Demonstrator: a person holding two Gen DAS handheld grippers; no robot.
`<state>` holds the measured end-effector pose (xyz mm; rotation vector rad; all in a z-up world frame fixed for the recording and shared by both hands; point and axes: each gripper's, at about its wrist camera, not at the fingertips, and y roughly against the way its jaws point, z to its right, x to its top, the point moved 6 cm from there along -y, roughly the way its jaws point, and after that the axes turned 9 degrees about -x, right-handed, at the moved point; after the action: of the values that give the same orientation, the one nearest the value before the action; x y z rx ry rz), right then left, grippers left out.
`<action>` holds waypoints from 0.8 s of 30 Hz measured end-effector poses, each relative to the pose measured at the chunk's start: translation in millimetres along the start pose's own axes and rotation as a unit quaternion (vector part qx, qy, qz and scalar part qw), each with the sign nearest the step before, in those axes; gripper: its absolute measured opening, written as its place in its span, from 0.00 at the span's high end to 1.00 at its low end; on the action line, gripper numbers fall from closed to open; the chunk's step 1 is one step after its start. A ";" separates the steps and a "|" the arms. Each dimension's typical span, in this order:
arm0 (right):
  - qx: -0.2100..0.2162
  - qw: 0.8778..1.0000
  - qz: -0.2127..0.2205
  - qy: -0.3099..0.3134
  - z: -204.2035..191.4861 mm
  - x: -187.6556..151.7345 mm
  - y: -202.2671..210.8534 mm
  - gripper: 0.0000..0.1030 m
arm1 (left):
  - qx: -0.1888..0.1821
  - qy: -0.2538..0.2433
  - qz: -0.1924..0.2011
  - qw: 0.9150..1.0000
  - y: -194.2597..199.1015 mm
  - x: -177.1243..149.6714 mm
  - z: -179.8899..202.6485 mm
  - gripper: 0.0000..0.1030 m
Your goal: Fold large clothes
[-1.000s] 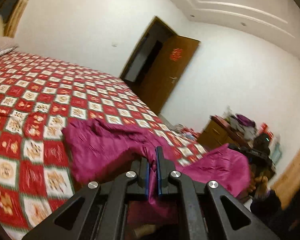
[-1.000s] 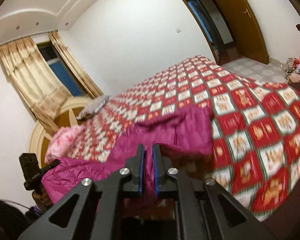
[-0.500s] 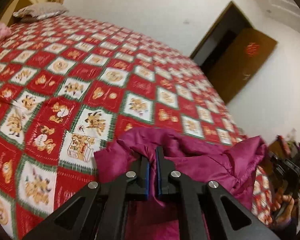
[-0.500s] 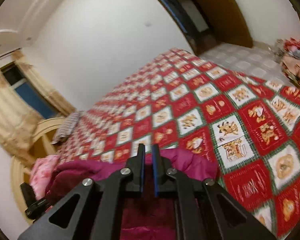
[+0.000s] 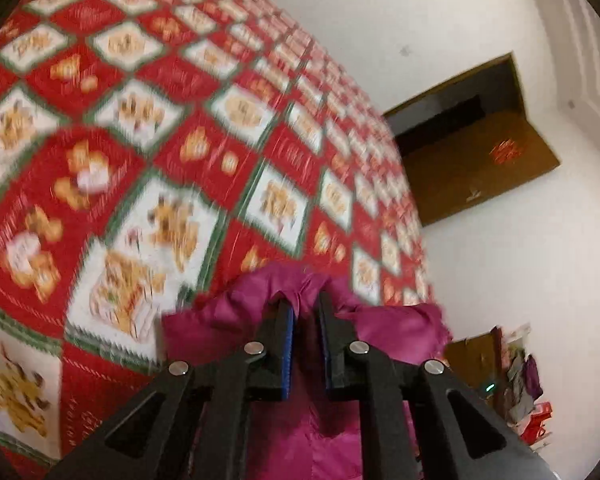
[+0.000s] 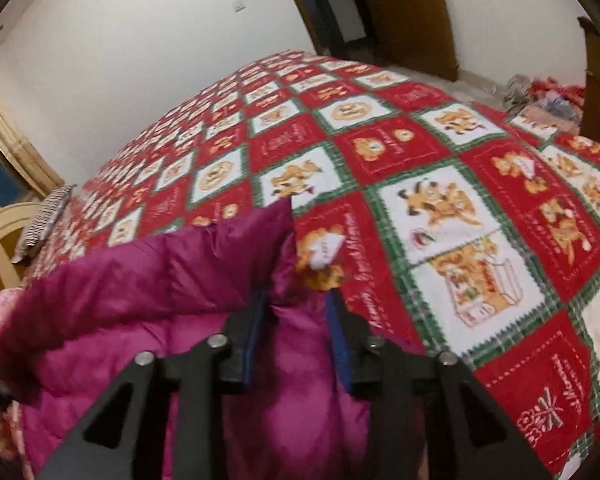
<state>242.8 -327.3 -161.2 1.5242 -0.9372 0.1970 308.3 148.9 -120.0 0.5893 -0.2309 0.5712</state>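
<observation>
A magenta padded jacket (image 5: 396,324) lies bunched on the near edge of the red, white and green patchwork bedspread (image 5: 160,140). My left gripper (image 5: 305,298) is low over it. Its jaws are opening by a narrow gap, and a fold of the jacket still stands between the fingertips. In the right wrist view the jacket (image 6: 140,280) spreads to the left over the bedspread (image 6: 440,208), one corner pointing up. My right gripper (image 6: 296,294) is opening wider. Jacket fabric lies loose between its blue pads, which do not press on it.
A brown door (image 5: 480,168) stands open in the white wall past the bed. Cluttered furniture (image 5: 520,380) is at the lower right. In the right wrist view a striped pillow (image 6: 44,224), a curved headboard (image 6: 4,232) and curtains (image 6: 16,140) are at the left.
Both grippers came down and forward over the bed with the jacket edge, which now rests on the bedspread. Both pairs of jaws, shut on the fabric before, now stand apart, the right wider.
</observation>
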 end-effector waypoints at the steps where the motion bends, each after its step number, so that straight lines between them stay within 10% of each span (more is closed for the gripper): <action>1: -0.007 1.000 0.003 0.002 1.8 -1.5 1.8 0.61 | 0.010 -0.010 0.013 1.000 6.0 4.7 4.9 0.82; 5: -0.035 0.999 0.004 0.027 6.3 -5.0 12.7 0.61 | 0.068 -0.041 0.104 0.991 43.2 25.6 21.5 0.31; 11: -0.058 0.993 0.070 0.082 -8.5 12.3 65.2 0.61 | 0.155 -0.209 0.077 0.963 16.9 3.4 78.5 0.31; 16: 0.021 0.990 0.083 0.112 -72.1 33.1 100.0 0.61 | 0.170 -0.292 0.039 0.941 -56.3 -40.3 112.3 0.31; 24: 0.020 0.992 0.010 0.122 -138.6 6.8 22.7 0.61 | 0.288 -0.320 0.034 0.902 -118.0 -48.5 76.2 0.31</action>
<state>287.0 -203.8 -110.4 1.4888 -0.7563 0.4093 332.0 2.5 -129.8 1.3507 -0.7203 0.4957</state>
